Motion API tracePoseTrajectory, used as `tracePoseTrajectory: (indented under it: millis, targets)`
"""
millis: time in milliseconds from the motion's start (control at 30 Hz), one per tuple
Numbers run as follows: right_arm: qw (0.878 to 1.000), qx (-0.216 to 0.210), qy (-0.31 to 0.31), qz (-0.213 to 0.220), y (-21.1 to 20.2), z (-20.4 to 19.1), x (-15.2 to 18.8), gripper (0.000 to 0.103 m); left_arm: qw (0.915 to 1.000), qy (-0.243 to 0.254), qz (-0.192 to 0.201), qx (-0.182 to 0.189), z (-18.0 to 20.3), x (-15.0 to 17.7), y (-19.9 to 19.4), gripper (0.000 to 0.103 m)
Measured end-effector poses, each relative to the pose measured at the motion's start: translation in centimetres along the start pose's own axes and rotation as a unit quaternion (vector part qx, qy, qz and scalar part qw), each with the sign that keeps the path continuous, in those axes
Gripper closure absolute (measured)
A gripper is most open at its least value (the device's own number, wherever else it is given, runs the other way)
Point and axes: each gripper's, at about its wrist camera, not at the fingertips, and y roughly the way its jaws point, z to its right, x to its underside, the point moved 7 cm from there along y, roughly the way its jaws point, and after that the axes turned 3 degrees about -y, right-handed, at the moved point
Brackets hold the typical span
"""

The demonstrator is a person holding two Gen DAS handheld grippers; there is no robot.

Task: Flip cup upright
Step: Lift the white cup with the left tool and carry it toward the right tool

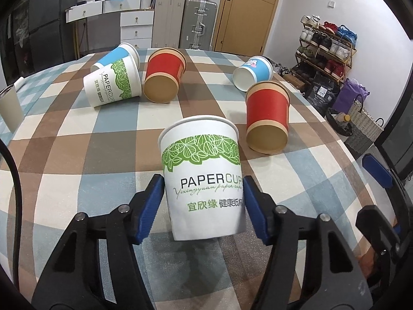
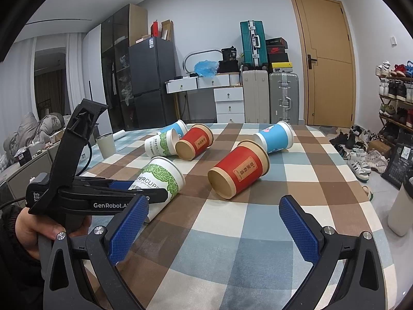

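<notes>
The left hand-held gripper [image 1: 204, 206] is clenched on the white paper cup with a green leaf band and "PAPERCUP" lettering [image 1: 202, 175], its blue pads [image 1: 151, 209] pressed against the lower wall on either side. In the right wrist view that cup [image 2: 160, 180] is tilted, mouth raised and pointing away, its base low near the checked-cloth bench [image 2: 232, 232]; whether the base touches the cloth is hidden behind the gripper body. It reads as partway through being tipped upright.

The right hand-held gripper [image 2: 214, 227] hangs released over the near cloth, jaws wide and holding nothing.

Further out lie cups on their sides: a red paper cup with kraft-brown rims [image 1: 267, 118] just right of the held one, a second red cup [image 1: 164, 76], a second white leaf-print cup [image 1: 113, 82], a blue-and-white paper cup [image 1: 253, 72] and another blue one [image 1: 126, 53] behind.

The risks I judge: thin paper may buckle under a tight squeeze, or slip out under a loose one. A swing to the right could knock the near red cup rolling. Letting go before the base sits flat on soft cloth would let it topple again.
</notes>
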Motion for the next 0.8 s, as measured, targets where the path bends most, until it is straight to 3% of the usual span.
tracePoseTrajectory:
  millis: [800]
  targets:
    - [1.0,-0.02,-0.006,-0.001,0.1,-2.2,0.1,0.0,0.9976,-0.008,0.068,0.001,-2.0,1.2,-8.2,0.044]
